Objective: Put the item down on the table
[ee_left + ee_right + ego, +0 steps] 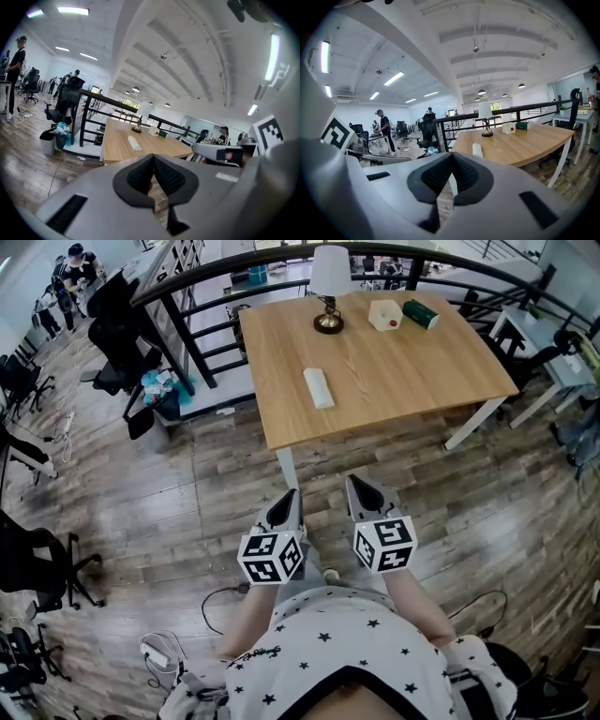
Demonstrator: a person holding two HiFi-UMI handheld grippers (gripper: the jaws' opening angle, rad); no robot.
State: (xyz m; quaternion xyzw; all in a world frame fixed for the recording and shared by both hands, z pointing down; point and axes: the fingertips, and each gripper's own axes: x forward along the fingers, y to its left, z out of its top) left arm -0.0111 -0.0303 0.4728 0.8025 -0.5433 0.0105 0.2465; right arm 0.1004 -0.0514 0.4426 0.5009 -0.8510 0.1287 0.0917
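A white oblong item (319,387) lies flat on the wooden table (422,371), near its left front part; it also shows in the left gripper view (135,143) and the right gripper view (477,149). My left gripper (291,495) and right gripper (354,482) hang side by side over the wooden floor, just short of the table's front edge and well away from the item. Both point toward the table. The left gripper (153,157) is shut with nothing in it. The right gripper (452,155) is shut too and holds nothing.
At the table's far side stand a lamp (329,282), a white box (385,314) and a green box (421,313). A black railing (202,320) runs behind and to the left. Office chairs (117,329) stand left, cables (220,601) lie on the floor, and a white desk (553,352) is at right.
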